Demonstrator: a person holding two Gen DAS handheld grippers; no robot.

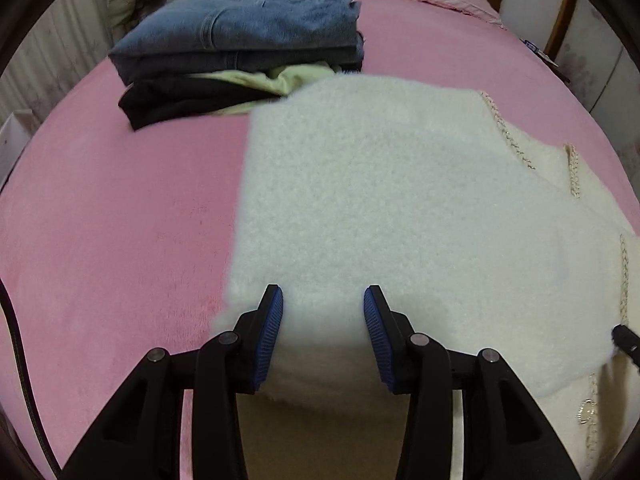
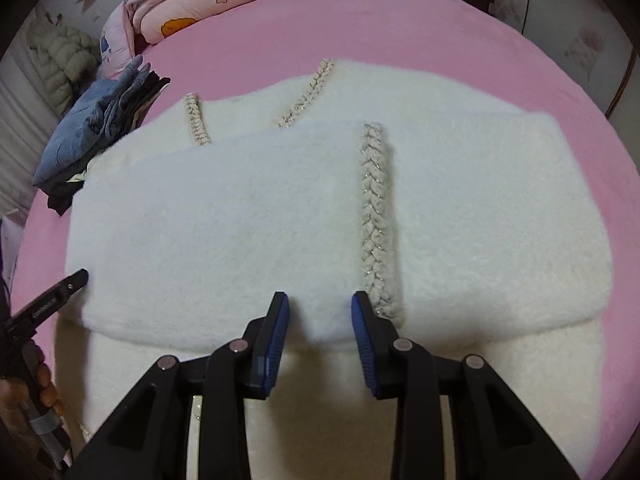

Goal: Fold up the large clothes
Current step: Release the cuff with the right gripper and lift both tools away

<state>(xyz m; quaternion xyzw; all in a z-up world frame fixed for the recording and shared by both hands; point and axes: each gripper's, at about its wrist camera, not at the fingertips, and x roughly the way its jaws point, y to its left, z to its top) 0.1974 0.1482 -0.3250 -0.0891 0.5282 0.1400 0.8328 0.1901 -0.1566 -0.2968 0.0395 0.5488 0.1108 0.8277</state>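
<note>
White fleece garment (image 2: 248, 216) is spread, partly folded, on the pink bed (image 2: 400, 32), braided trim (image 2: 374, 216) running along its edges. Both the left gripper (image 1: 323, 300) and the right gripper (image 2: 320, 306) are held released over its near edge, nothing grasped. Far left, folded jeans (image 1: 240, 28) are stacked on dark clothes (image 1: 180, 100), touching the garment's far corner. Pillows (image 2: 192, 4) are piled beyond.
</note>
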